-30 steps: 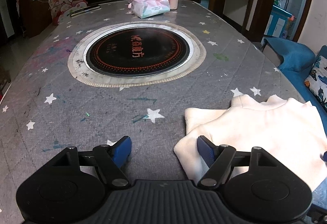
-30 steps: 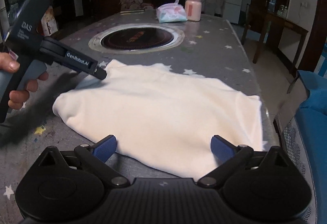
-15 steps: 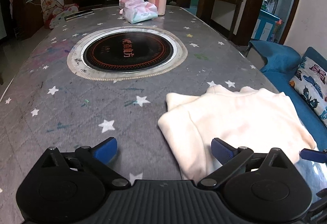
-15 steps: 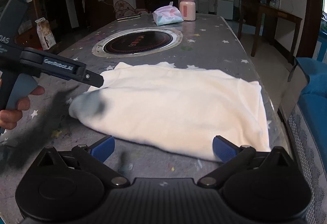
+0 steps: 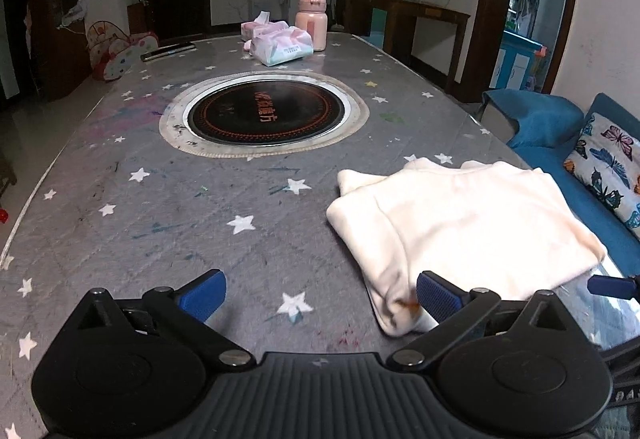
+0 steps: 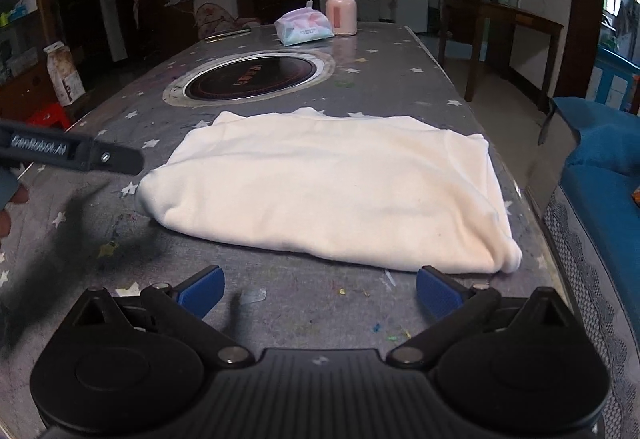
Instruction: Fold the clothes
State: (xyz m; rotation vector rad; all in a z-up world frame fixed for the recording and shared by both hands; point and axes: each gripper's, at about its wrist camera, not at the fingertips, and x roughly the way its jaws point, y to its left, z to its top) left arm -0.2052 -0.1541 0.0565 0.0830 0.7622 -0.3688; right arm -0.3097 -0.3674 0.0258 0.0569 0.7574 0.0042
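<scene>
So you're pulling the left gripper back and to the left, away from the cream garment. Its jaws have just been opening and are now standing at full spread, gripping nothing; only star-print tablecloth is showing between the blue pads, though the inner pad is overlapping the garment's near corner in the left view, and I can't tell if it's touching. A second ago that gripper was narrower and sitting right at the fold's left edge, so you're reading as having let go of that side.

Mid-table, the garment is lying flat as a folded rectangle, just this side of the round built-in cooktop and running close to the table's right edge. Left edge is looking rounded and doubled over, with an under layer peeking out at the far left corner.

On the right, you're holding the right gripper just short of the garment's near edge, jaws wide and empty, barely shifting over the last second.

Judgement: this fold is looking set, both tools are free, and you're probably lining up the next fold or a tidy of that far corner.
</scene>
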